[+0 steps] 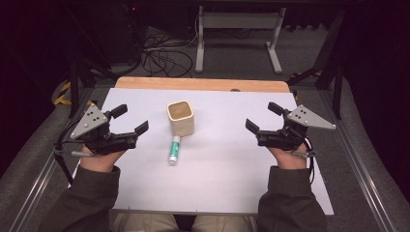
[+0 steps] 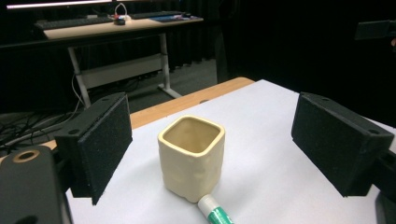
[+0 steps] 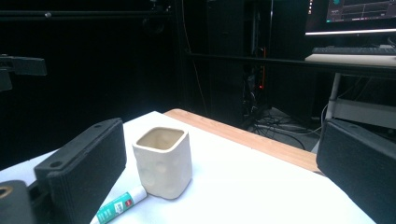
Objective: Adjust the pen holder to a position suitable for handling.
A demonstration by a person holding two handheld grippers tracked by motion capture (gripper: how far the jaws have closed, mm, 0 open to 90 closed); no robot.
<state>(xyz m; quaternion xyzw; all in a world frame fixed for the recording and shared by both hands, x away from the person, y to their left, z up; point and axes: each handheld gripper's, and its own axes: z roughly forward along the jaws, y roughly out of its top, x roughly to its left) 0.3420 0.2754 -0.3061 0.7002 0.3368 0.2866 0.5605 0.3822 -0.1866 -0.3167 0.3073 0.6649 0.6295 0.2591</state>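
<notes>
Your left gripper (image 1: 129, 119) sits at the 9 o'clock side of the white mat (image 1: 217, 183), raised off it in your hand. Its jaws stand wide apart and nothing is between the pads. Your right gripper (image 1: 264, 116) sits at the 3 o'clock side, also with its jaws spread wide and nothing gripped.

The cup (image 1: 181, 117), a cream square-sided one, stands upright near the centre of the mat, slightly toward 12 o'clock, and is well apart from both grippers. Its mouth faces up and its inside looks empty.

The glue stick (image 1: 174, 149) lies flat on the mat at the cup's 6 o'clock side. Its white cap end touches or nearly touches the base of the cup; its green-labelled body points toward you.

In the left gripper view, the cup (image 2: 191, 157) appears centred between the two black pads, with the glue stick (image 2: 215, 212) at its foot. In the right gripper view, the cup (image 3: 163, 161) appears nearer the left-hand pad.
</notes>
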